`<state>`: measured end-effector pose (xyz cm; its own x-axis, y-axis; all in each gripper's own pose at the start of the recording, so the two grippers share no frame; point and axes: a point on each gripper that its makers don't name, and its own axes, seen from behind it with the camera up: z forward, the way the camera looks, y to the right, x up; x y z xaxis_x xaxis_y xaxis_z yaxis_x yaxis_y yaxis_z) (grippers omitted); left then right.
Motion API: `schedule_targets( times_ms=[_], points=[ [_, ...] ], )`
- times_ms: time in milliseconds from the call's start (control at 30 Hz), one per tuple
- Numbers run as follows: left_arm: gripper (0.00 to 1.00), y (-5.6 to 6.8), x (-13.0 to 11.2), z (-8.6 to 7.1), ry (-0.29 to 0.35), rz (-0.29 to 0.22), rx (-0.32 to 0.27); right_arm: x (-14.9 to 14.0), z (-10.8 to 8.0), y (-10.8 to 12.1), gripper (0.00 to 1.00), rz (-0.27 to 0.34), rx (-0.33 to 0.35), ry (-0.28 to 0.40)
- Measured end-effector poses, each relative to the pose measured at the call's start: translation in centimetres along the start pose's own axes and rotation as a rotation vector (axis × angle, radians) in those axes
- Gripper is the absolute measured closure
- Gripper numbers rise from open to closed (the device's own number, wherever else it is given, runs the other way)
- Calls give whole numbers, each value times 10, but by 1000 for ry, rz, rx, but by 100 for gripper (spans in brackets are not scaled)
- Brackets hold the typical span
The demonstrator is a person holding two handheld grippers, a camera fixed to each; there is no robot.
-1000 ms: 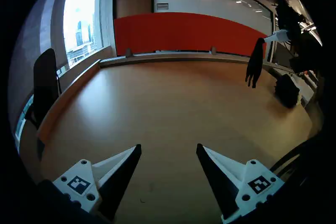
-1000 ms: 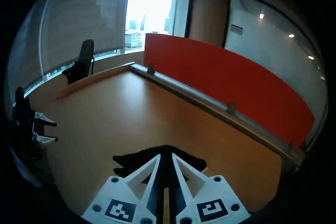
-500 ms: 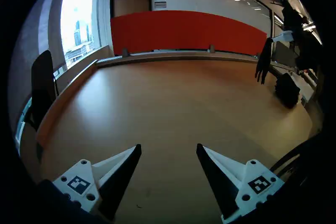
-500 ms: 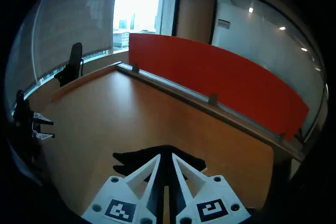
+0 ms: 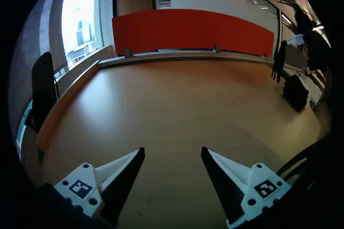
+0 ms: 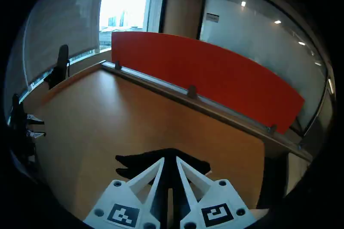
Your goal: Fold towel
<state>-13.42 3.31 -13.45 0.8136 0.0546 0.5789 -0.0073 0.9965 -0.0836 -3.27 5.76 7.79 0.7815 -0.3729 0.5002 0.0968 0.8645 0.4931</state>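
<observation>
The right tongs (image 6: 170, 160) clench a dark towel (image 6: 129, 163) (hanging limp); left tongs (image 5: 172, 149) gape above the table (image 5: 172, 96).

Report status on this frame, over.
Left gripper open above wooden table. Right gripper shut on dark cloth, cloth dangling. Dark bag at table's edge, near right gripper.

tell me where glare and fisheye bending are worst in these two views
Left gripper view: the window is mostly blown out white, and the red partition bows upward. Right gripper view: the window is also overexposed, the red partition curves strongly, and the dark cloth at the right gripper is a detail-free black.
</observation>
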Motion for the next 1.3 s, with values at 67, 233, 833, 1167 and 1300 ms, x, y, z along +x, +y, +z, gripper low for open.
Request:
schedule_targets(
  times_ms=[67, 233, 833, 1167, 1300],
  points=[
    [2, 1, 0, 1, -2, 3, 0, -2, -2, 10, 97, 5, -13, -5],
    [2, 4, 2, 2, -4, 7, -1, -7, -7, 35, 97, 18, -42, -17],
    [2, 13, 9, 2, -9, 27, -2, -33, -24, 94, 97, 64, -121, -58],
    [2, 21, 13, 3, -8, 36, -14, -46, -38, 102, 97, 83, -139, -66],
    [2, 23, 15, 4, -6, 41, -20, -54, -47, 104, 97, 92, -148, -74]
  ],
)
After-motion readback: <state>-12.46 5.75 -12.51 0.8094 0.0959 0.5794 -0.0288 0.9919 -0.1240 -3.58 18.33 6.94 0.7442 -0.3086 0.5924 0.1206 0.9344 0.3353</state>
